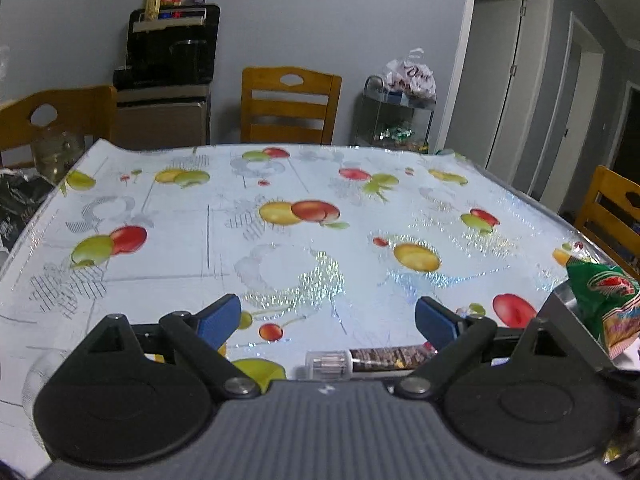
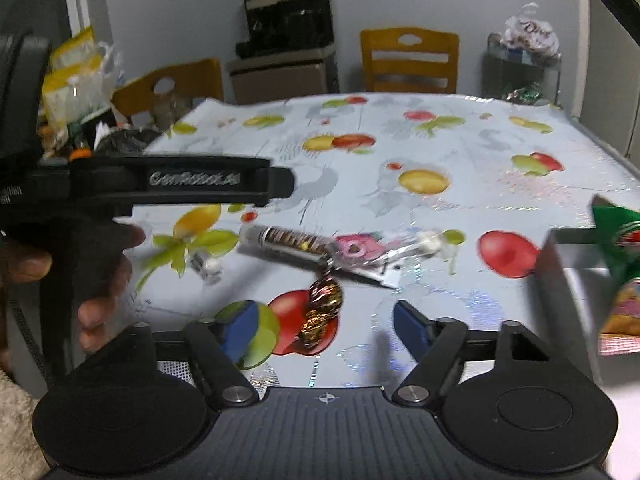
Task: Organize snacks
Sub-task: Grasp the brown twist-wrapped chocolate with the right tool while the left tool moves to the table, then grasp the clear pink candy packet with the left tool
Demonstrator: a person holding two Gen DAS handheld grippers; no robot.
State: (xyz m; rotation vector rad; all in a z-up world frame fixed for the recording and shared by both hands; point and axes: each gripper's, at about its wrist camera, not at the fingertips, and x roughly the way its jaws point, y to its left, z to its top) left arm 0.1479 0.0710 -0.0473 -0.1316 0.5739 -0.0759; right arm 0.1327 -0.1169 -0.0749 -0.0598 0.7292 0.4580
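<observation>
A: Where do the snacks lie?

B: Take the grey box [image 2: 560, 276] at the desk's [image 2: 460, 140] right edge as the mark; a green packet [image 2: 618, 232] sticks up out of it; well left of it lies a clear tube of dark sweets [image 2: 288, 242], with a pink-printed wrapper [image 2: 360, 250] touching its box-side end; two foil-wrapped sweets [image 2: 324, 308] lie nearer the camera than the tube.

A: And the tools?

B: The right tool [image 2: 320, 330] stands apart, nothing clamped, the foil sweets between its blue pads [image 2: 236, 330]; the left tool [image 1: 328, 318] is also apart and empty; the tube [image 1: 376, 360] lies just under it.
</observation>
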